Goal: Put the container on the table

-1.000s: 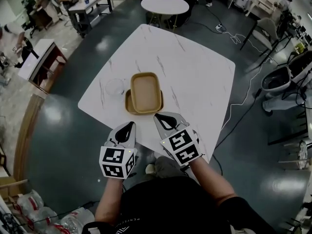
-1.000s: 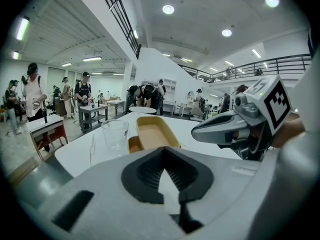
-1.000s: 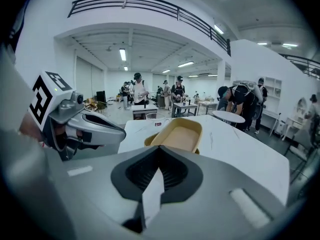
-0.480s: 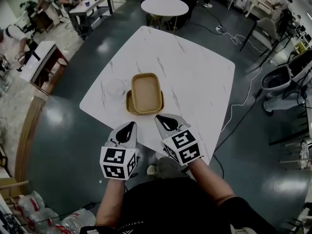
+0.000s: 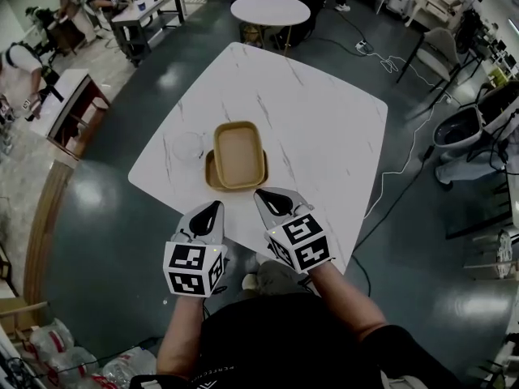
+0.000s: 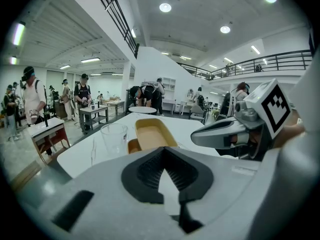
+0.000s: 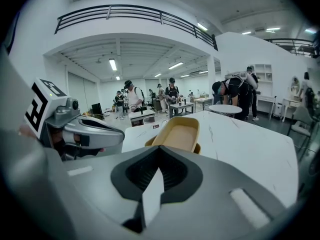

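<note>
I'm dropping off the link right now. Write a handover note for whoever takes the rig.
Left gripper: shut, empty, held over the near edge of the white table.
Right gripper: shut, empty, beside the left one.
Tan container: lies on a second tan piece on the table, with a clear cup to its left.
Done: nothing gripped.
Left: probably lift the container off and set it on bare table.

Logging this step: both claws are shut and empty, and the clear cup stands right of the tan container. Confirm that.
One thing is wrong. The head view shows the cup left of the container, not right of it. The rest holds: the left claw and the right claw are shut and empty.
</note>
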